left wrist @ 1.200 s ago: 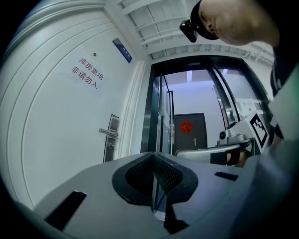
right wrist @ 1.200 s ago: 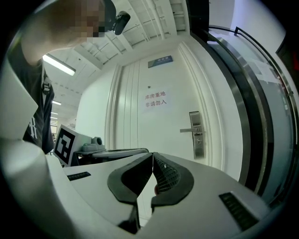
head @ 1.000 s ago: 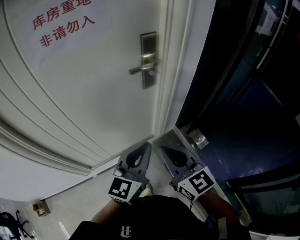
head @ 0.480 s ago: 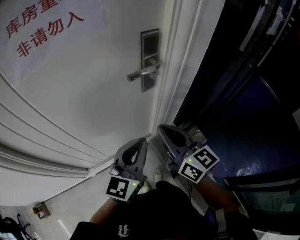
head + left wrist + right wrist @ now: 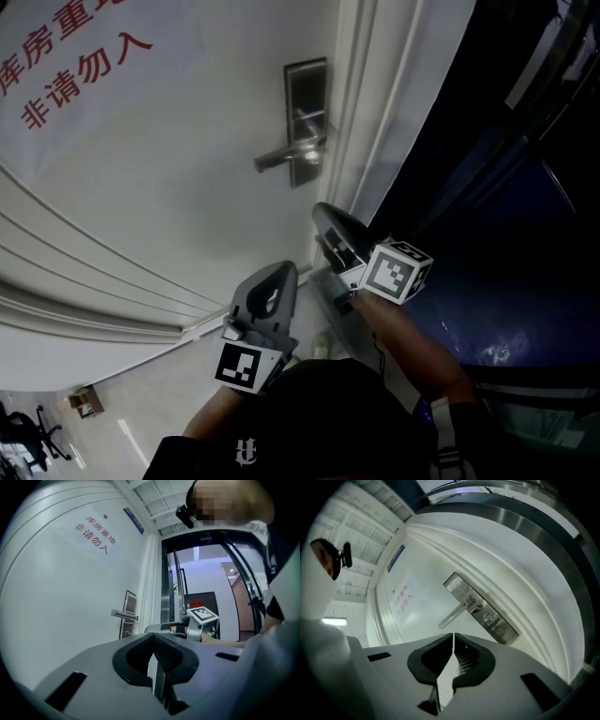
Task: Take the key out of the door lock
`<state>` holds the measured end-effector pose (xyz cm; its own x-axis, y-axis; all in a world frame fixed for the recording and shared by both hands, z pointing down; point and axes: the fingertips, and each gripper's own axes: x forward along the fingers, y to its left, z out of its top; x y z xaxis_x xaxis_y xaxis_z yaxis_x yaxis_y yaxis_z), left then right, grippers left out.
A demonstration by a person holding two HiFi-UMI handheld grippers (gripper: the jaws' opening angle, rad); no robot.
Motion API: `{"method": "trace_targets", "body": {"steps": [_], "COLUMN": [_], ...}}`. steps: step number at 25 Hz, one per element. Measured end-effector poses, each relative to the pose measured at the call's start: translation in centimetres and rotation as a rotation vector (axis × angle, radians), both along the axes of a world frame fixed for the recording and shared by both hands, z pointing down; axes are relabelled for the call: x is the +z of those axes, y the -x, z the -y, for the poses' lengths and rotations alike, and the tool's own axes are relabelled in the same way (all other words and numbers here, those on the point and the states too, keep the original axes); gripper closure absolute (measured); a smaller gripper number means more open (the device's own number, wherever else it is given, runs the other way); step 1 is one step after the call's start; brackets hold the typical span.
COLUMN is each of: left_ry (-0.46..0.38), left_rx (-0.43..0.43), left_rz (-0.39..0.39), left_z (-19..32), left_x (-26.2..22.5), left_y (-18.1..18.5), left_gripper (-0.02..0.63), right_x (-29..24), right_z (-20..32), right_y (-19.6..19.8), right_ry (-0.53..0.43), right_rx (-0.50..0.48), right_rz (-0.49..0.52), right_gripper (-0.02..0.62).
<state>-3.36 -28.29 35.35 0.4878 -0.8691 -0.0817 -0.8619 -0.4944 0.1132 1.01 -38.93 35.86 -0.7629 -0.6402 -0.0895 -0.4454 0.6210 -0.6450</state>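
A steel lock plate [image 5: 307,120] with a lever handle [image 5: 281,156] sits on the white door [image 5: 169,187], close to its right edge. In the right gripper view the lock plate [image 5: 480,612] shows a small round cylinder [image 5: 489,617] below the handle [image 5: 457,612]; the key itself is too small to make out. My right gripper [image 5: 323,216] is shut and empty, raised just below the plate and apart from it; its jaw tips [image 5: 453,637] meet. My left gripper [image 5: 278,272] hangs lower, shut [image 5: 153,638] and empty, pointing at the door.
Red characters [image 5: 80,70] are printed on the door's upper left. The white door frame [image 5: 370,112] runs beside the lock, with a dark glass panel [image 5: 506,187] to its right. Floor tiles [image 5: 112,412] show at lower left. The right gripper's marker cube [image 5: 202,614] appears in the left gripper view.
My right gripper has risen from beside the left one up toward the lock plate. The left gripper has stayed low. The head view has swung slightly.
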Motion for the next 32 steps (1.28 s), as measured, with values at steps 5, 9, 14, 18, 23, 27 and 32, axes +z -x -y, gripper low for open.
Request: {"method": "trace_targets", "body": {"steps": [5, 9, 14, 18, 23, 27, 32], "left_ry": [0.019, 0.028, 0.044, 0.046, 0.050, 0.052, 0.051], "left_rx": [-0.031, -0.049, -0.062, -0.070, -0.071, -0.076, -0.082], "left_rz": [0.005, 0.009, 0.018, 0.021, 0.024, 0.021, 0.020], "left_z": [1.1, 1.8, 2.6, 2.8, 3.0, 3.0, 2.9], "left_x": [0.5, 0.6, 1.0, 1.1, 1.2, 1.1, 1.1], "left_y": [0.2, 0.4, 0.6, 0.7, 0.7, 0.8, 1.0], "left_gripper": [0.600, 0.600, 0.600, 0.600, 0.600, 0.600, 0.600], "right_x": [2.4, 4.2, 5.3, 5.2, 5.0, 4.9, 4.5], "right_z": [5.2, 8.4, 11.0, 11.9, 12.8, 13.1, 13.3], "right_y": [-1.5, -2.5, -1.2, -0.5, -0.1, 0.3, 0.6], "right_ry": [0.240, 0.383, 0.477, 0.495, 0.498, 0.510, 0.525], "right_rx": [0.081, 0.142, 0.112, 0.104, 0.105, 0.106, 0.105], "right_rz": [0.227, 0.370, 0.495, 0.534, 0.532, 0.524, 0.540], "right_gripper": [0.578, 0.550, 0.505, 0.502, 0.503, 0.505, 0.556]}}
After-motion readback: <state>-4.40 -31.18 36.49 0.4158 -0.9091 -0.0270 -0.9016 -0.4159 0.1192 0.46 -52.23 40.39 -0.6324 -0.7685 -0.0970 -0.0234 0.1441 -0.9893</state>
